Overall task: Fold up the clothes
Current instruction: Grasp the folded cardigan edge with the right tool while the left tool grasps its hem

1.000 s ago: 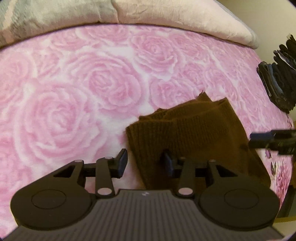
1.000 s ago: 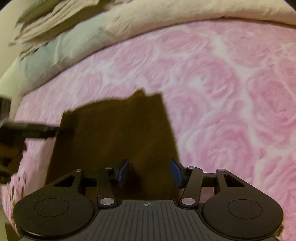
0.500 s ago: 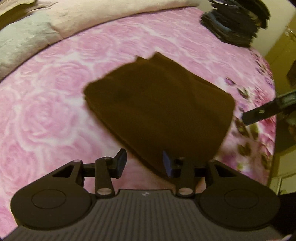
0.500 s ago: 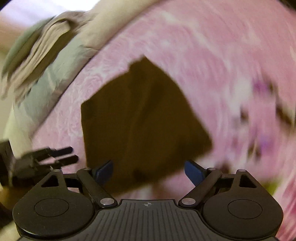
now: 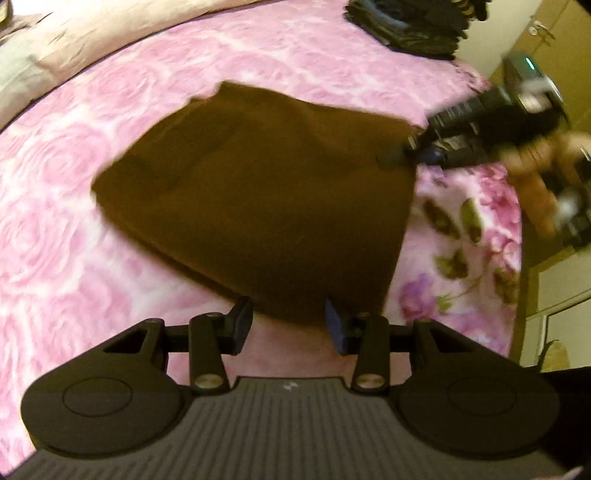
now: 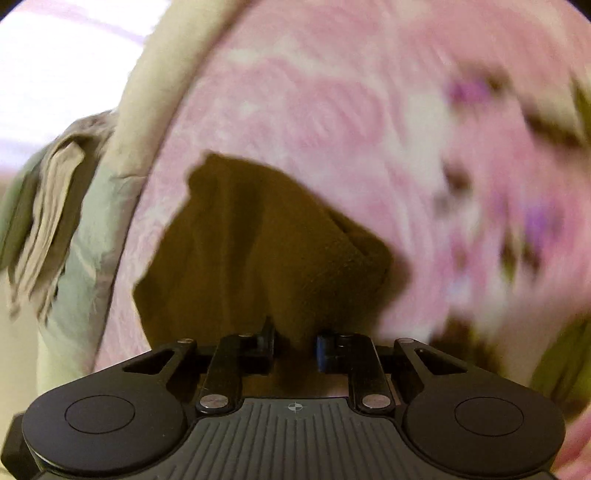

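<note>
Between the blue-padded jaws of the right gripper [image 6: 294,345] a bunched corner of the brown knit garment [image 6: 258,258] stood up in a ridge, and the jaws were closing on it, the pads already tight to the fabric on both sides. In the left wrist view that same gripper [image 5: 400,155] reached in from the right and met the garment [image 5: 258,195] at its far right corner, with the person's hand [image 5: 535,173] blurred behind it.

The left gripper [image 5: 289,325] hung with its jaws partly apart above the near edge of the garment; the cloth's edge lay just beyond the fingertips, and no fabric was pinched between the pads.

The garment itself lay folded into a rough rectangle on the pink rose-print bedspread [image 5: 66,229], mostly flat except for the lifted corner. Past it, at the head of the bed, lay pale pillows [image 5: 55,48], and in the right wrist view a crumpled grey-beige cloth [image 6: 48,206] sat at the left beside them. A stack of dark folded clothes [image 5: 406,26] rested on the bed's far right corner, well apart from the brown garment.
</note>
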The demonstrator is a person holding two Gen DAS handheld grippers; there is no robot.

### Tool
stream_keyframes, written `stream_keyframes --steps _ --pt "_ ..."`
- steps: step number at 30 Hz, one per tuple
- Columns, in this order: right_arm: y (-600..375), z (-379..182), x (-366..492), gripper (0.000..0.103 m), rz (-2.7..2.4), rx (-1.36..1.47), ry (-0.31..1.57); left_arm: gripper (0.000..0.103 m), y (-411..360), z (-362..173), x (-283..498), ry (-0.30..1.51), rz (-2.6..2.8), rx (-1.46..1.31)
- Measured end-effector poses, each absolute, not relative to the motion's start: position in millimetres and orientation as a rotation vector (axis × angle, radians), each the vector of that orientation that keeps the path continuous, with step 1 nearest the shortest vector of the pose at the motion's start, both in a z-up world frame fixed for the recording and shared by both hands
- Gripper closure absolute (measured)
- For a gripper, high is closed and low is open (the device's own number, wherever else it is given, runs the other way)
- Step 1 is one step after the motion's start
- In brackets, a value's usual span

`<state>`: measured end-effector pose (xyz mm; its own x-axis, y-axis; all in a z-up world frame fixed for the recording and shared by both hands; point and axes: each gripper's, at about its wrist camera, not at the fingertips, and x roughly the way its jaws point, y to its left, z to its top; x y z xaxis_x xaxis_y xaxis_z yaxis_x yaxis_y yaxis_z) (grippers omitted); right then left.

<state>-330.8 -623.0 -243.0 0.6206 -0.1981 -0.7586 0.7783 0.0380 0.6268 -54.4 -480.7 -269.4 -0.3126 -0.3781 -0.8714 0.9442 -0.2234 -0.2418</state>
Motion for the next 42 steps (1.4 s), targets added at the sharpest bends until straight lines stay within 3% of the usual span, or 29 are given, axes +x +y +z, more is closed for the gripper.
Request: stream_keyframes --steps 6,10,11,12,13,14,23,31,32,33,34,36,39,42 --pt "-695 -207 -367 0.084 -0.944 1.112 0.587 0.06 -486 -257 -88 0.779 -1.821 0.946" --pt "-684 -191 -361 0.083 -0.93 0.943 0.715 0.052 -480 -265 -108 0.415 -1.824 1.187" --pt "-674 -189 -356 0.069 -0.906 0.898 0.753 0.052 -477 -270 -113 0.308 -1.823 1.257" --pt "-658 -187 -350 0.029 -0.87 0.844 0.794 0.052 -475 -275 -114 0.235 -1.834 1.308" --pt "-640 -187 -342 0.015 -0.832 0.793 0.826 0.052 -473 -280 -115 0.16 -1.844 1.358" --pt "-620 -186 -336 0.013 -0.783 0.746 0.841 0.052 -471 -285 -116 0.094 -1.86 1.396" --pt "-485 -213 -242 0.013 -0.333 0.187 1.08 0.055 -489 -319 -106 -0.16 -1.922 1.555" --pt "-463 -272 -208 0.013 -0.251 -0.284 1.269 0.048 -527 -315 -83 0.053 -1.91 1.454" --pt "-466 -272 -210 0.017 -0.247 -0.289 1.265 0.048 -526 -314 -82 0.036 -1.916 1.458" --pt "-471 -269 -212 0.04 -0.261 -0.288 1.267 0.048 -522 -313 -81 0.012 -1.918 1.465" --pt "-478 -263 -214 0.046 -0.267 -0.258 1.262 0.048 -518 -312 -81 -0.013 -1.919 1.472" --pt "-492 -250 -219 0.046 -0.278 -0.19 1.249 0.048 -503 -311 -83 -0.106 -1.902 1.503" --pt "-517 -229 -225 0.057 -0.29 -0.028 1.205 0.038 -483 -307 -85 -0.199 -1.891 1.503" --pt "-540 -211 -227 0.06 -0.324 0.126 1.163 0.028 -470 -306 -90 -0.243 -1.884 1.464"
